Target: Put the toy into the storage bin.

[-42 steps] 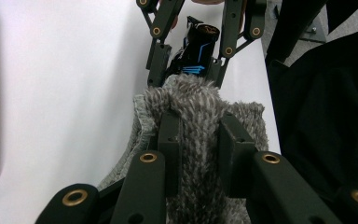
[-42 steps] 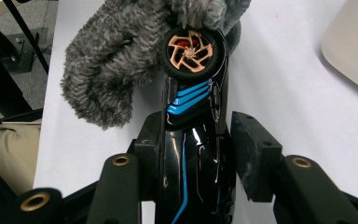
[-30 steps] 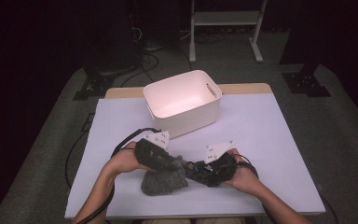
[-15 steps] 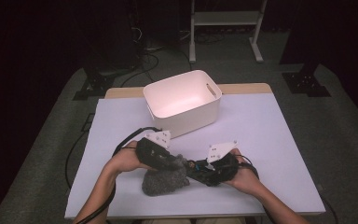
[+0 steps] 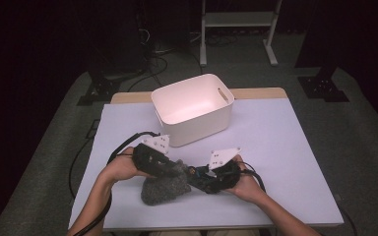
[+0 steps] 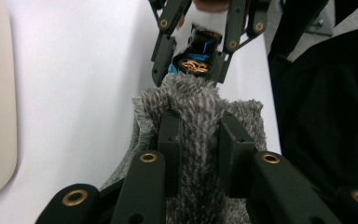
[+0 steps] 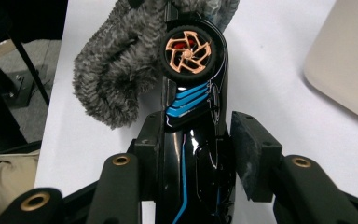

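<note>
White bin (image 5: 193,110) on lavender table (image 5: 285,142), metal stand (image 5: 236,19) behind.

Both forearms come in from the near edge of the table (image 5: 295,123) and angle toward each other above its near half. The left hand (image 5: 123,167) holds the left gripper (image 6: 199,140) low and pointed toward the right one, its jaws pressed tight on a fold of grey fuzzy cloth (image 5: 165,189). The right hand (image 5: 246,182) holds the right gripper (image 7: 196,154) facing back at it, jaws set against the sides of a black toy car (image 7: 193,140). The two grippers almost meet tip to tip.
</note>
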A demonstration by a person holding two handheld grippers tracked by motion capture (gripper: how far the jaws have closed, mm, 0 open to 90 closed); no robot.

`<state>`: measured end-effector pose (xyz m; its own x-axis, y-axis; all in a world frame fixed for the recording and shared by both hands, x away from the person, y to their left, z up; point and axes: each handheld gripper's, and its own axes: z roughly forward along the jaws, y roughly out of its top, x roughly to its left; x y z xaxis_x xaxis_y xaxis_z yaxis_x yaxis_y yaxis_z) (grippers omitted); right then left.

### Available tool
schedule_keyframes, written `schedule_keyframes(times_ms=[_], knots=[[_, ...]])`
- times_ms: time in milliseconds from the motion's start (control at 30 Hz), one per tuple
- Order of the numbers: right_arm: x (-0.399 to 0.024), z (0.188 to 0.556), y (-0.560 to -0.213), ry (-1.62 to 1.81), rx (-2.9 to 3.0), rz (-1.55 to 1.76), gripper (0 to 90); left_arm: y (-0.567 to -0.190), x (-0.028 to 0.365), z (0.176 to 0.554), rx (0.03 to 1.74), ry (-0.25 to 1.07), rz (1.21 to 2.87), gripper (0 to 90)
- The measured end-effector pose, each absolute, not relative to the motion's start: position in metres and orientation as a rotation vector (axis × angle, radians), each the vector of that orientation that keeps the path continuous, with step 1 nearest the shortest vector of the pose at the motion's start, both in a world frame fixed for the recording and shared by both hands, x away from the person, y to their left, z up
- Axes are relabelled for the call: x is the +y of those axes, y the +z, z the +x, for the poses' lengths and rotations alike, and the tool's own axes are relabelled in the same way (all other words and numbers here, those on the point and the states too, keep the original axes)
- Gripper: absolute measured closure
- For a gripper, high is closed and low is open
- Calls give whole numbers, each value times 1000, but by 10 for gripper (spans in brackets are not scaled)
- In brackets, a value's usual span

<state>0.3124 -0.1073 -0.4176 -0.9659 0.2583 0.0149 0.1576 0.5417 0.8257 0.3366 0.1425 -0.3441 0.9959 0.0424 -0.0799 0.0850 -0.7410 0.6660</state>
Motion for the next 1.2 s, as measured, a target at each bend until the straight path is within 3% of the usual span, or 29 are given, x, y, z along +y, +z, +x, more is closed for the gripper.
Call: schedule_keyframes(times_ms=[900,1200], knots=[[-149,294,-399,1311,2665,347,561,-332,99,339,-50,-105,2366,748],[-125,307,-396,1459,2658,320,562,-311,118,335,-47,-84,2308,755]])
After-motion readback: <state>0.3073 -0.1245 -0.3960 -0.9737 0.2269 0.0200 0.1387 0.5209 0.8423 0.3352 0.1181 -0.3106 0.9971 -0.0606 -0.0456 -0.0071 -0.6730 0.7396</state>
